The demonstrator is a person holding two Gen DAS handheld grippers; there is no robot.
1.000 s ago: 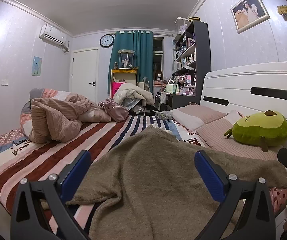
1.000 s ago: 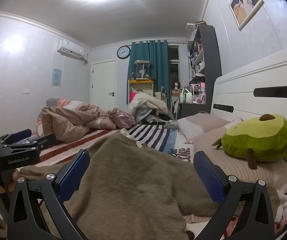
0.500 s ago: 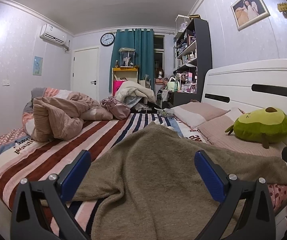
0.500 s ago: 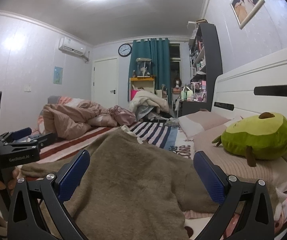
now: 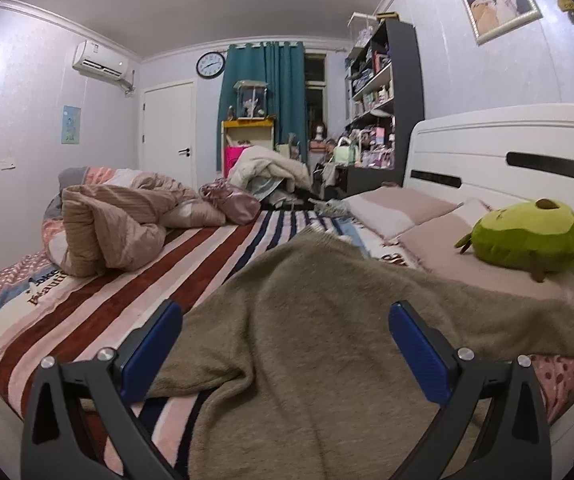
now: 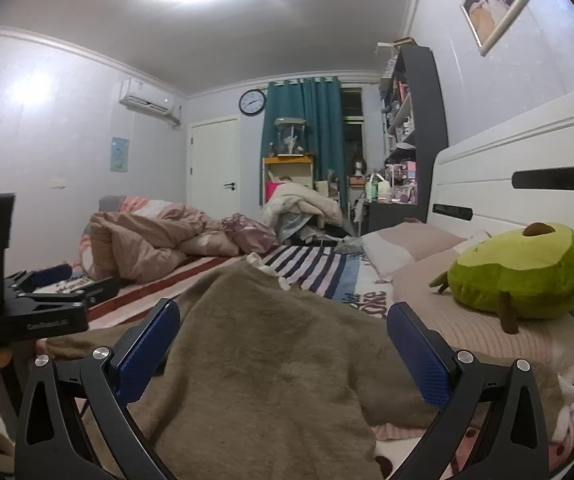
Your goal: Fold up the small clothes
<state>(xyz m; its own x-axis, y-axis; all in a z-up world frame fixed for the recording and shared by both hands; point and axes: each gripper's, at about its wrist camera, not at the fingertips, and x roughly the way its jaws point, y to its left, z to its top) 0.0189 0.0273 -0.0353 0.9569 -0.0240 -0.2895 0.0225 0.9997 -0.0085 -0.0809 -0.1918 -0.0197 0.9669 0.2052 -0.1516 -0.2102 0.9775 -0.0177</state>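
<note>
A brown fuzzy sweater (image 5: 319, 320) lies spread on the striped bed, one sleeve running right toward the pillows. It also shows in the right wrist view (image 6: 271, 344). My left gripper (image 5: 285, 340) is open and empty, low over the sweater's near part. My right gripper (image 6: 283, 340) is open and empty over the sweater's right side. The left gripper also appears at the left edge of the right wrist view (image 6: 47, 296). The sweater's near hem is hidden below both frames.
A green avocado plush (image 5: 527, 240) sits on pink pillows (image 5: 399, 208) by the white headboard (image 5: 507, 152). A crumpled pink duvet (image 5: 115, 228) lies at the far left of the striped bedsheet (image 5: 127, 292). A clothes pile (image 5: 271, 172) and dark shelving (image 5: 387, 112) stand behind.
Both grippers have dropped slightly and tilted, so the sweater sits a bit higher in view. Both jaws stay open. The sweater has not moved.
</note>
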